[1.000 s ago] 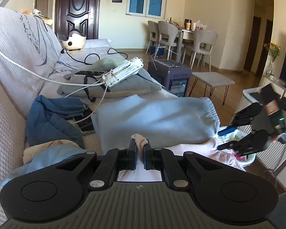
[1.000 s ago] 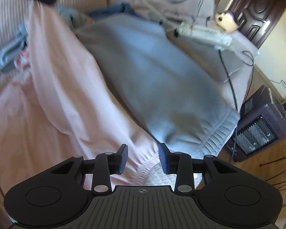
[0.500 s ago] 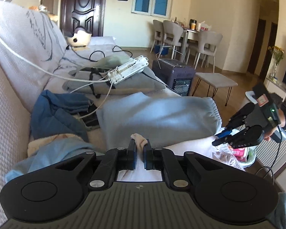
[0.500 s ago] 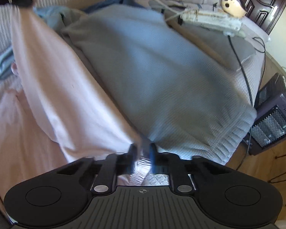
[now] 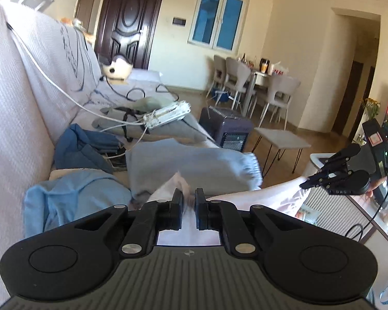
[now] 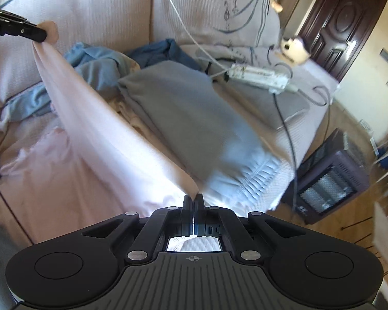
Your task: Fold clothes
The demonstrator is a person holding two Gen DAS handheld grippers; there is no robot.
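Since a second ago your right tool (image 6: 193, 201) has closed on the lower edge of the pink garment (image 6: 95, 118), where before its jaws stood apart around the hem, and both tools have lifted so the cloth now hangs stretched between them above the sofa (image 6: 95, 13). Your left tool (image 5: 188, 199) is clamped on the other end of that pink garment (image 5: 258, 193), a tuft of the fabric bunched up between its jaws. In the right wrist view you see the left tool (image 6: 42, 35) at the upper left, holding the corner up against the sofa back. In the left wrist view your right tool (image 5: 304, 184) sits at the far right, pinching the cloth's edge. Beneath the stretched cloth a folded grey garment (image 6: 188, 118) lies on the sofa seat, with a light blue garment (image 5: 72, 196) and a dark blue garment (image 5: 82, 147) crumpled beside it and a white power strip (image 5: 168, 115) behind.
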